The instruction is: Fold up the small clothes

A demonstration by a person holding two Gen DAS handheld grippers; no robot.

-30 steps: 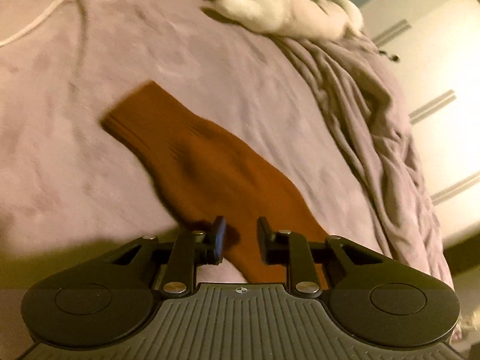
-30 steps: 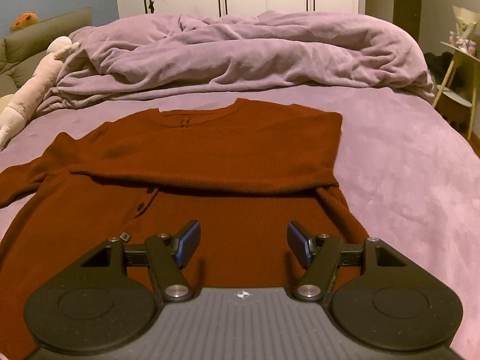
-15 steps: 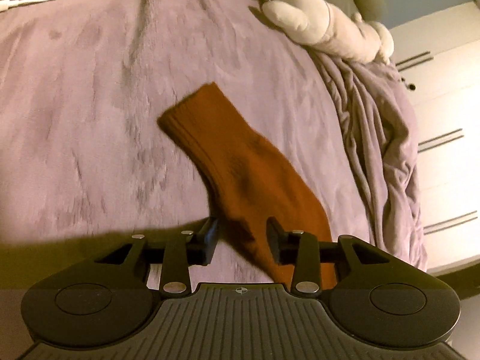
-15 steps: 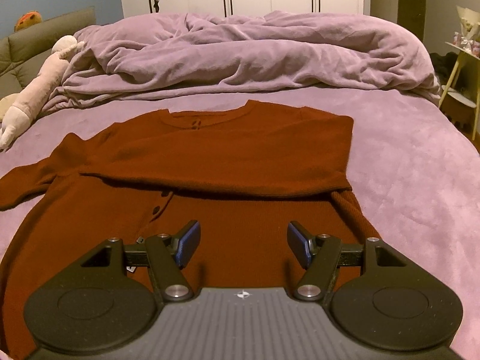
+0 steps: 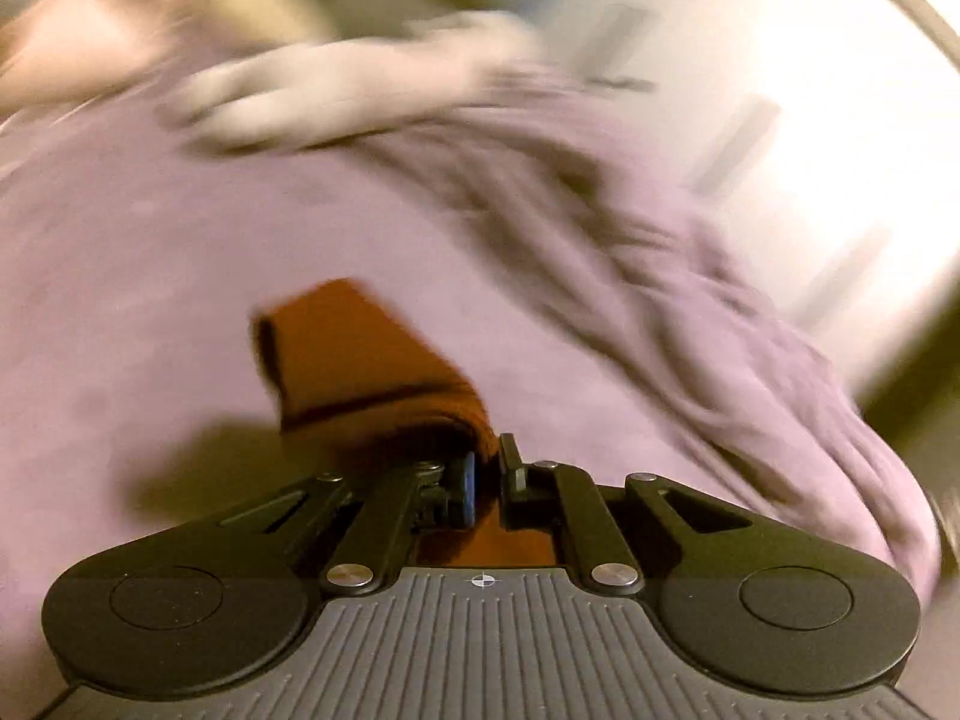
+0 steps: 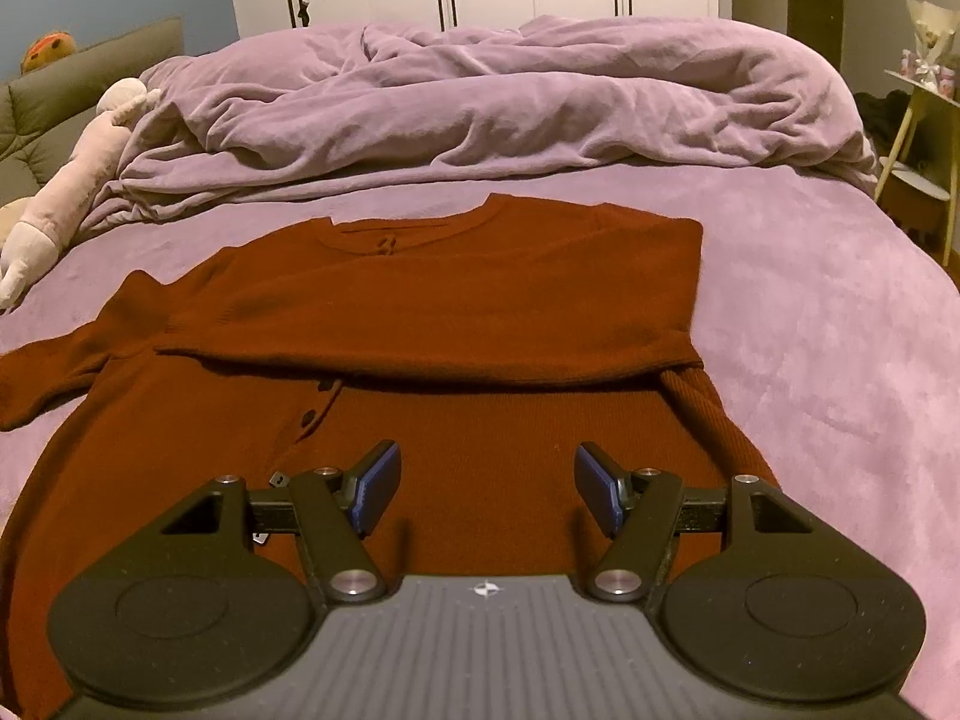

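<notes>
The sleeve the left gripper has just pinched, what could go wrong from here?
1. The left gripper is shut on only a thin fold of the sleeve, so the knit could slip out as it is carried.
2. The right gripper hangs open over the cardigan, pinning nothing, so a pull on the sleeve may drag the body and undo the fold already lying across it.

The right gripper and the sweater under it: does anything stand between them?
Nothing visible does. The right gripper hangs open above the bare front of the rust sweater, its jaws empty. The folded-over sleeve lies farther up the body, not under the jaws.
</notes>
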